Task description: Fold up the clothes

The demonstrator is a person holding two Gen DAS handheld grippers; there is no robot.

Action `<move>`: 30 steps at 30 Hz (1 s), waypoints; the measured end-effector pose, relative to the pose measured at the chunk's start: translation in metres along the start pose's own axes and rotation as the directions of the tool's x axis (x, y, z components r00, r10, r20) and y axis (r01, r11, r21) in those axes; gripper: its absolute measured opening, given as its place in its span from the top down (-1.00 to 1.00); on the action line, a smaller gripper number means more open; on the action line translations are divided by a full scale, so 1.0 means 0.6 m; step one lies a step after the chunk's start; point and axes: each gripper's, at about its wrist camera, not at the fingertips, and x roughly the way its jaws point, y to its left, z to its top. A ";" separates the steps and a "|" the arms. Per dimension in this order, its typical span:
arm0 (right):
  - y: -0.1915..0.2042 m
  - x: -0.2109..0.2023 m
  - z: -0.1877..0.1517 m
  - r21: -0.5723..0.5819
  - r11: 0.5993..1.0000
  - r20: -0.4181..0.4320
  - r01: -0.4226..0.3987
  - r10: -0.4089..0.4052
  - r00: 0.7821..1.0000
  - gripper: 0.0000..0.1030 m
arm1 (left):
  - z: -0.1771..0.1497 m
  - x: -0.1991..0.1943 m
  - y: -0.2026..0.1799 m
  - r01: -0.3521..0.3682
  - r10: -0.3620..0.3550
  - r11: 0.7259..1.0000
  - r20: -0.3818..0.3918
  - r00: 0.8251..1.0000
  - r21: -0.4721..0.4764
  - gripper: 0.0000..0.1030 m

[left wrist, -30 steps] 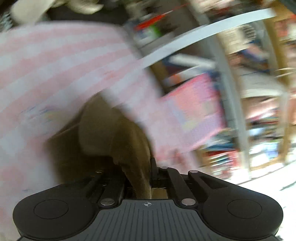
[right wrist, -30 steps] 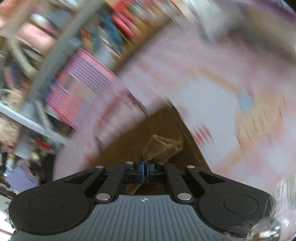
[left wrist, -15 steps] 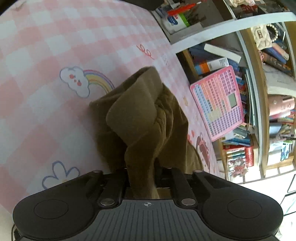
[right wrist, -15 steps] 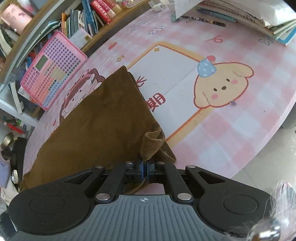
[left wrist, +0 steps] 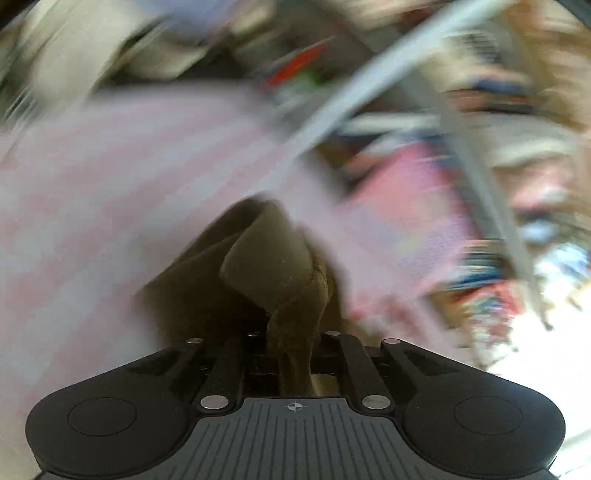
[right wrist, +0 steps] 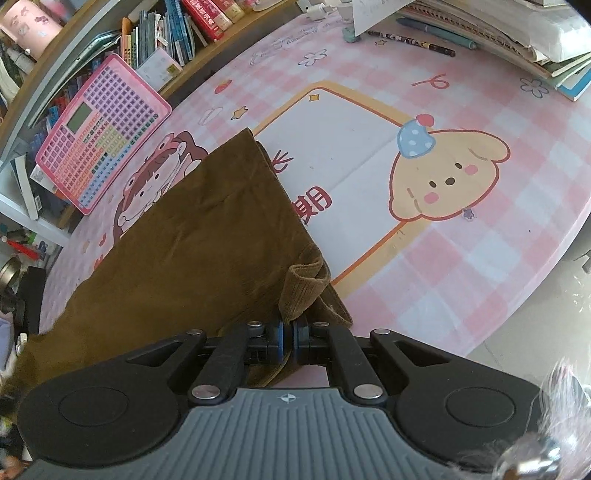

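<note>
Since half a second ago the left wrist view has gone from sharp to smeared, and the brown corduroy garment (left wrist: 280, 266) now bunches closer in front of the left tongs (left wrist: 293, 343); the right wrist view is unchanged, the right tongs (right wrist: 288, 334) sitting in the same spot over the cloth. The jaws of the left tongs are closing, with a twisted fold of the brown fabric running down between them. The right tongs are clamped tight on a ribbed hem of the same garment, which curls up just beyond their tips.

Taking the cartoon puppy print (right wrist: 447, 177) on the counter (right wrist: 498, 258) as landmark: the garment lies flat on the pink checked cover to the left of the puppy, its far corner reaching the top left corner of the orange-framed white panel the puppy leans on, its right edge running diagonally down across that panel's red characters towards the right tongs. Further left of the puppy, beyond the garment, a pink keyboard toy (right wrist: 99, 151) leans against a bookshelf (right wrist: 177, 33). Above the puppy, at the counter's far edge, a pencil (right wrist: 410, 42) lies by stacked papers (right wrist: 517, 33).
</note>
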 end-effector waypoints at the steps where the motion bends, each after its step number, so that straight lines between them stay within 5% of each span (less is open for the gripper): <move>1: 0.001 0.000 0.000 0.000 1.000 -0.001 0.002 -0.002 1.000 0.93 | -0.001 0.001 0.010 0.003 -0.003 1.000 -0.008 1.000 -0.027 0.84; 11: 0.025 -0.005 0.002 -0.069 0.996 0.015 0.055 -0.054 0.998 0.82 | -0.011 -0.037 0.064 0.014 -0.012 0.989 0.017 1.000 -0.145 -0.06; 16: 0.065 -0.013 -0.011 -0.252 0.943 0.145 0.216 -0.184 0.972 0.28 | -0.020 -0.032 0.100 -0.011 0.009 0.969 -0.008 1.000 -0.246 -0.11; 18: 0.070 -0.009 -0.016 -0.302 0.916 0.167 0.265 -0.223 0.960 0.28 | -0.018 -0.027 0.099 -0.006 0.007 0.967 0.001 1.000 -0.256 -0.18; 24: 0.059 0.010 -0.017 -0.311 0.916 0.121 0.253 -0.226 0.967 0.55 | -0.014 -0.003 0.100 0.007 -0.005 0.964 0.008 1.000 -0.265 -0.04; 26: 0.064 0.018 -0.013 -0.344 0.907 0.119 0.241 -0.212 0.970 0.64 | -0.011 0.009 0.100 0.009 -0.009 0.964 0.000 1.000 -0.266 0.44; 30: 0.081 0.044 0.016 -0.360 0.906 0.121 0.222 -0.191 0.974 0.68 | 0.001 0.028 0.097 0.012 -0.013 0.964 -0.002 1.000 -0.266 0.59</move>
